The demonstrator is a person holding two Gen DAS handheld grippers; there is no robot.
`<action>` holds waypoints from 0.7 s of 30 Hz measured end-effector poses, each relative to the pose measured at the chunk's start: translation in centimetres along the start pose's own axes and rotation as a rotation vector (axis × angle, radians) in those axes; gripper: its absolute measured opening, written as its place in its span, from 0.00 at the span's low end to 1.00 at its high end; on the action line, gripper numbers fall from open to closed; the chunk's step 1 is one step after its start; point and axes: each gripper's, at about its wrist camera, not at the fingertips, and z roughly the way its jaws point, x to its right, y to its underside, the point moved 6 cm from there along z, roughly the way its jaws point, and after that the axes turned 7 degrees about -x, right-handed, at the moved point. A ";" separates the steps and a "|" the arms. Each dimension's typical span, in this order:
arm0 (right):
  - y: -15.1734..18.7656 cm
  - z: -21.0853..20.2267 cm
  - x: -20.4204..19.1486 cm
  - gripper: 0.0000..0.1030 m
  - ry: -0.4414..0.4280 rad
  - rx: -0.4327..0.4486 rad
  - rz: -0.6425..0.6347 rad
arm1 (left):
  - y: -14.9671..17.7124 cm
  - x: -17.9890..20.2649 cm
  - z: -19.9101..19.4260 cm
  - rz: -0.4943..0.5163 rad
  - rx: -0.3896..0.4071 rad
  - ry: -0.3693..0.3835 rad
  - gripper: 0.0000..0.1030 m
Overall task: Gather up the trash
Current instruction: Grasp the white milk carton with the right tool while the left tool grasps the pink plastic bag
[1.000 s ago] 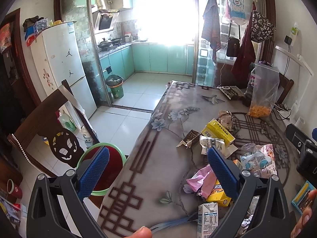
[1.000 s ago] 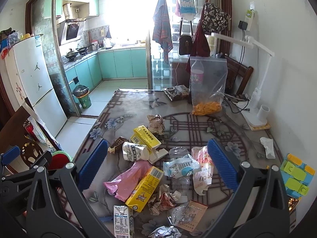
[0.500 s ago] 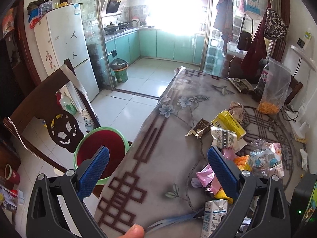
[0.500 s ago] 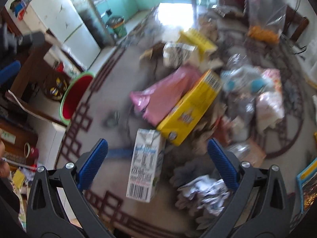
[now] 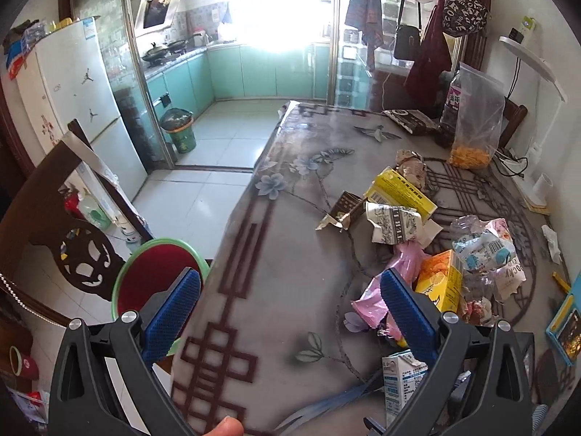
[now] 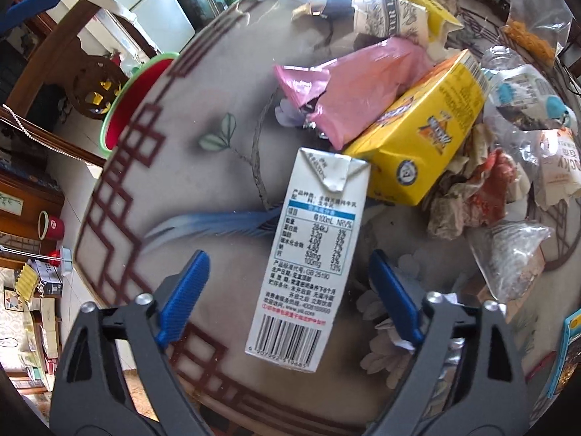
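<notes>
Left tongs (image 5: 290,312) hover wide over the near left edge of the surface (image 5: 290,254), nothing between the blue pads. Below that edge, on the floor, sits the red basin with the green rim (image 5: 152,283) — my likely drop point, though I only judge that from its place beside the surface.

Moving right along the near edge: the white milk carton (image 6: 308,269) stands by itself, barcode toward me. A second ago the right tongs (image 6: 287,294) looked over the whole heap from high up; half a second ago they were diving, picture blurred; now they are low and close, wide apart, with the carton centred between the pads and touching neither. So the approach is done and the pick is chosen — closing is what remains, as I read it.

Just behind the carton, touching its far corner: the yellow juice box (image 6: 417,145), with the pink bag (image 6: 356,83) lying partly over it. Further right, crumpled wrappers (image 6: 472,196) and a clear plastic bag (image 6: 515,254).

Risk as I judge it: a light, empty carton may tip or skid if one pad lands first.
</notes>
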 end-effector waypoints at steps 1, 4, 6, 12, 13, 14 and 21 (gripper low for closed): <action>0.1 0.4 0.0 0.73 -0.007 -0.008 0.001 | 0.0 0.1 0.7 -0.004 -0.028 0.015 0.91; 0.4 0.8 0.1 0.54 -0.051 -0.027 0.004 | 0.3 0.3 2.0 -0.005 -0.066 0.029 0.90; 0.5 0.9 0.2 0.39 -0.090 -0.035 0.007 | 0.3 0.6 2.7 -0.003 -0.079 0.041 0.89; 0.4 -4.3 1.9 0.35 -0.143 0.100 0.015 | 0.8 3.0 6.2 0.102 -0.160 0.095 0.75; 0.2 -6.0 2.8 0.35 -0.117 0.144 0.024 | 1.1 3.7 6.9 0.121 -0.186 0.103 0.75; 0.1 -7.3 3.7 0.35 -0.097 0.180 0.040 | 1.4 4.3 7.4 0.132 -0.209 0.118 0.75; -0.9 -13.3 10.2 0.36 -0.024 0.347 0.212 | 2.7 8.5 11.7 0.209 -0.310 0.163 0.68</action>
